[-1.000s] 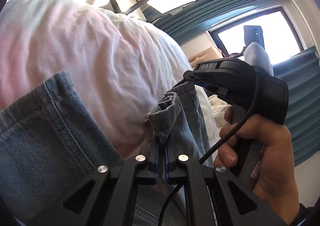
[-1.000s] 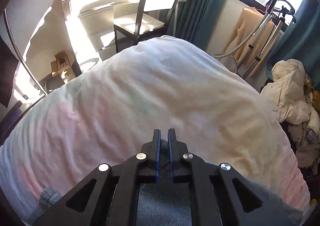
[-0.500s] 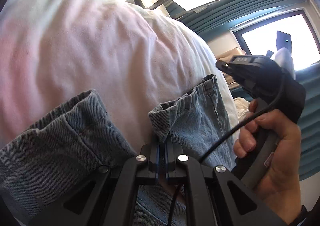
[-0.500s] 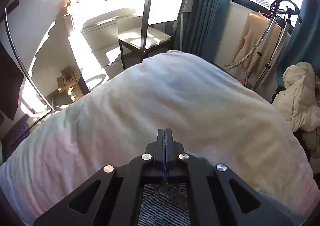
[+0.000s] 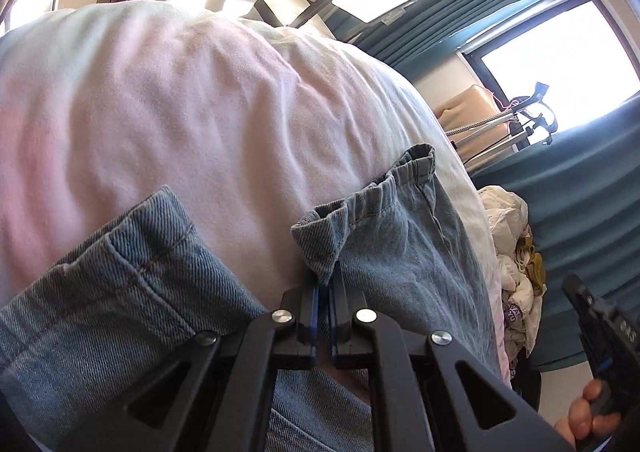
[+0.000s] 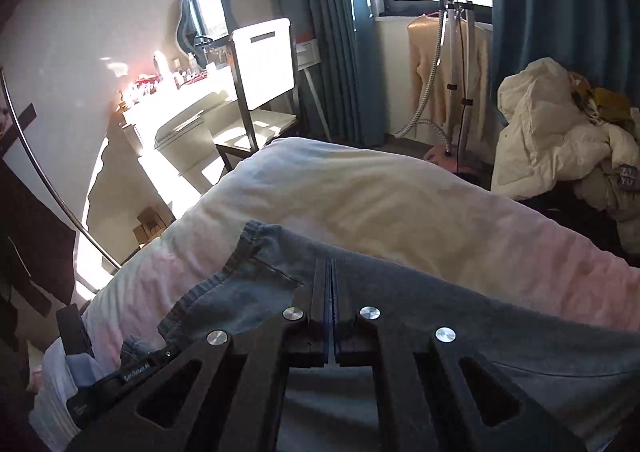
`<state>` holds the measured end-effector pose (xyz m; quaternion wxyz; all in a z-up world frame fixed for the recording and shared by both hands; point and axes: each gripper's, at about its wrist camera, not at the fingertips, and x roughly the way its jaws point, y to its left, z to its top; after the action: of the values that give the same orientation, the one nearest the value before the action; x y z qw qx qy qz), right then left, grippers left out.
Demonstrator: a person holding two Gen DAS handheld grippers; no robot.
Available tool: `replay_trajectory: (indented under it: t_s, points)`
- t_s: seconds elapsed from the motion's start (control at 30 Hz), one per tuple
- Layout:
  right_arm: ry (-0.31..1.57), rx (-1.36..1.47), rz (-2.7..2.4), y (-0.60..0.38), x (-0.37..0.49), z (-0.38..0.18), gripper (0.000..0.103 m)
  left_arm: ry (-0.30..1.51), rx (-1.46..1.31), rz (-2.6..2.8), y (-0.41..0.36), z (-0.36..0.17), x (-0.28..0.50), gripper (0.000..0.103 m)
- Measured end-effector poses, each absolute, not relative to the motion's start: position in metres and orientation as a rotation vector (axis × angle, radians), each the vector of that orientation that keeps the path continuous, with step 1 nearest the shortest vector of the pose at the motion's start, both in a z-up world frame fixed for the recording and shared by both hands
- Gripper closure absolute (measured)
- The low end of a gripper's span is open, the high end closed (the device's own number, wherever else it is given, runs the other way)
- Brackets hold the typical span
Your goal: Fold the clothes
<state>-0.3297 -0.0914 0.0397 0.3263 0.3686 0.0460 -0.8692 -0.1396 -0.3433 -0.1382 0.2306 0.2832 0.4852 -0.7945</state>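
A bedroom with teal curtains; denim jeans (image 5: 392, 236) lie on the bed's pale duvet (image 5: 180, 112). The left tongs (image 5: 324, 284) pinch the elastic waistband corner; the right tongs (image 6: 329, 272) are closed, apparently empty, over denim. Mid-fold, probably: next, a fresh right-hand grip.

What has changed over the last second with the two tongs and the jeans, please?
The right tongs swung away to the right edge of the left view, their jaws closing fully, and now sit shut above the denim. The jeans waistband, bunched before, has spread out on the bed cover. The left tongs stayed clamped on the waistband corner.
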Motion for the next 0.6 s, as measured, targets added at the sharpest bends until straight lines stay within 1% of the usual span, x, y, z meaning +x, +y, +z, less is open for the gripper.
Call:
replay_trajectory:
  t_s: [0.13,0.2,0.27,0.37,0.4,0.43,0.5,0.57,0.6]
  points:
    - [-0.042,1.026,-2.481,0.044,-0.311,0.029,0.101,1.321,0.786,-2.184,-0.341,-0.136,-0.137,0.099]
    - [-0.177,1.083,-2.57,0.105,-0.303,0.013,0.1,1.297,0.79,-2.185,-0.339,-0.134,-0.138,0.099]
    - [-0.33,1.145,-2.646,0.165,-0.295,-0.004,0.1,1.269,0.792,-2.187,-0.339,-0.133,-0.141,0.099]
    - [-0.633,1.263,-2.643,0.228,-0.288,-0.049,0.099,1.241,0.804,-2.185,-0.337,-0.132,-0.141,0.099]
    - [-0.724,1.297,-2.622,0.245,-0.287,-0.065,0.097,1.241,0.805,-2.185,-0.337,-0.132,-0.141,0.099]
    - [-0.803,1.329,-2.593,0.258,-0.287,-0.081,0.093,1.242,0.805,-2.186,-0.338,-0.132,-0.141,0.099]
    - [-0.91,1.375,-2.51,0.271,-0.291,-0.109,0.087,1.243,0.809,-2.184,-0.339,-0.133,-0.141,0.099]
    - [-1.019,1.363,-2.417,0.278,-0.298,-0.128,0.081,1.241,0.816,-2.173,-0.339,-0.134,-0.143,0.099]
    - [-1.047,1.352,-2.391,0.279,-0.301,-0.135,0.073,1.235,0.819,-2.168,-0.338,-0.135,-0.144,0.099]
